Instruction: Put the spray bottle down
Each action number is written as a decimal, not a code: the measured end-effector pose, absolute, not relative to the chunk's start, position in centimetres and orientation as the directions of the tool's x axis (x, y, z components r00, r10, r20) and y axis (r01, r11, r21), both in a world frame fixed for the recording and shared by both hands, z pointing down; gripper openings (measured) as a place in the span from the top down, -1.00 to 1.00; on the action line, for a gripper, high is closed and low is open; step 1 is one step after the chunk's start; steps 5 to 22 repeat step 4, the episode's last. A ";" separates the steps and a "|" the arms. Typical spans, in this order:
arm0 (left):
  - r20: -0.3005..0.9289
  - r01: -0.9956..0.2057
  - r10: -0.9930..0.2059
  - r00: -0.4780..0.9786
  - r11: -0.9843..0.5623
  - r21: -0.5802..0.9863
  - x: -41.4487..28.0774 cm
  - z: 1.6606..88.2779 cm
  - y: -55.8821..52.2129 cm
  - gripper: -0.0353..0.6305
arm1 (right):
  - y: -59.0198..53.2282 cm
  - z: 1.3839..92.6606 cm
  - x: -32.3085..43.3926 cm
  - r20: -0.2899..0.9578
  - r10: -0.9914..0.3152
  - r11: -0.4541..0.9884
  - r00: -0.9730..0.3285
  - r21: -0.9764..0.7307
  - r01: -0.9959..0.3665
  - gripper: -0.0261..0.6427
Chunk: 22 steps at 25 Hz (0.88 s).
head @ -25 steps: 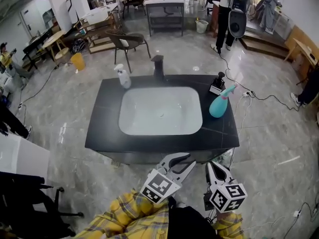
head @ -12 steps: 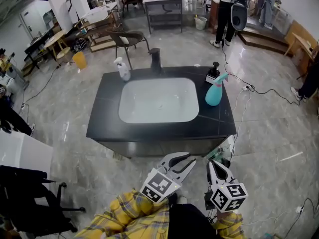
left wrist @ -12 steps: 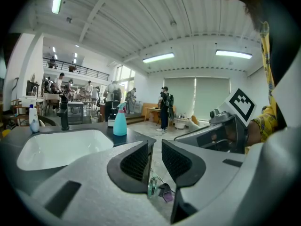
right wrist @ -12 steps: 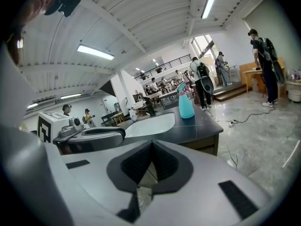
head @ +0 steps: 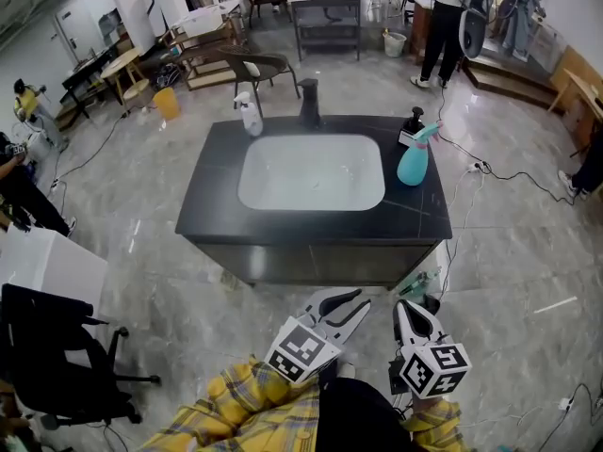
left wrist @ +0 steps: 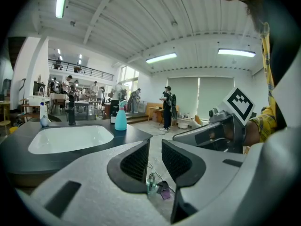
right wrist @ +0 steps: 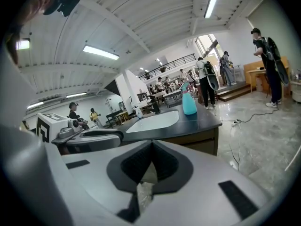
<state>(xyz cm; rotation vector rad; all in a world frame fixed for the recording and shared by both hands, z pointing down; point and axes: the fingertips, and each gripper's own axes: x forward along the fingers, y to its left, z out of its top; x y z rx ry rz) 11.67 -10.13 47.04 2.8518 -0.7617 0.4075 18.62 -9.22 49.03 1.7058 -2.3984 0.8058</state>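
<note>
A teal spray bottle (head: pixel 413 163) stands upright on the right end of the black counter (head: pixel 217 217), beside a black pump dispenser (head: pixel 414 123). It also shows in the left gripper view as the teal bottle (left wrist: pixel 121 119) and in the right gripper view (right wrist: pixel 189 102). A white spray bottle (head: pixel 249 114) stands at the counter's back left, near the black faucet (head: pixel 309 102). My left gripper (head: pixel 356 305) and right gripper (head: pixel 403 311) hang side by side over the floor, well short of the counter. Both are shut and hold nothing; the left jaws (left wrist: pixel 155 157) and the right jaws (right wrist: pixel 151 161) are bare.
A white basin (head: pixel 312 171) fills the counter's middle. Cables (head: pixel 471 182) trail over the floor at the right, and small items (head: pixel 420 281) lie by the counter's front right corner. A black office chair (head: pixel 57 365) stands at the left. People (head: pixel 452 12), tables and chairs are farther back.
The counter has slid up and shrunk a little in the head view: both grippers have drawn back from it. Their jaws stay as they were, and the bottles have not moved.
</note>
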 end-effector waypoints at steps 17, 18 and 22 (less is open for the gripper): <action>0.307 -0.518 -0.471 0.827 -0.850 0.093 11.1 47.0 -7.9 0.64 | -7.3 48.8 18.1 0.366 -0.847 0.251 -0.386 -0.365 -0.897 0.90; 0.307 -0.518 -0.471 0.827 -0.850 0.093 11.1 47.0 -7.9 0.64 | -7.3 48.8 18.1 0.366 -0.847 0.251 -0.386 -0.365 -0.897 0.90; 0.307 -0.518 -0.471 0.827 -0.850 0.093 11.1 47.0 -7.9 0.64 | -7.3 48.8 18.1 0.366 -0.847 0.251 -0.386 -0.365 -0.897 0.90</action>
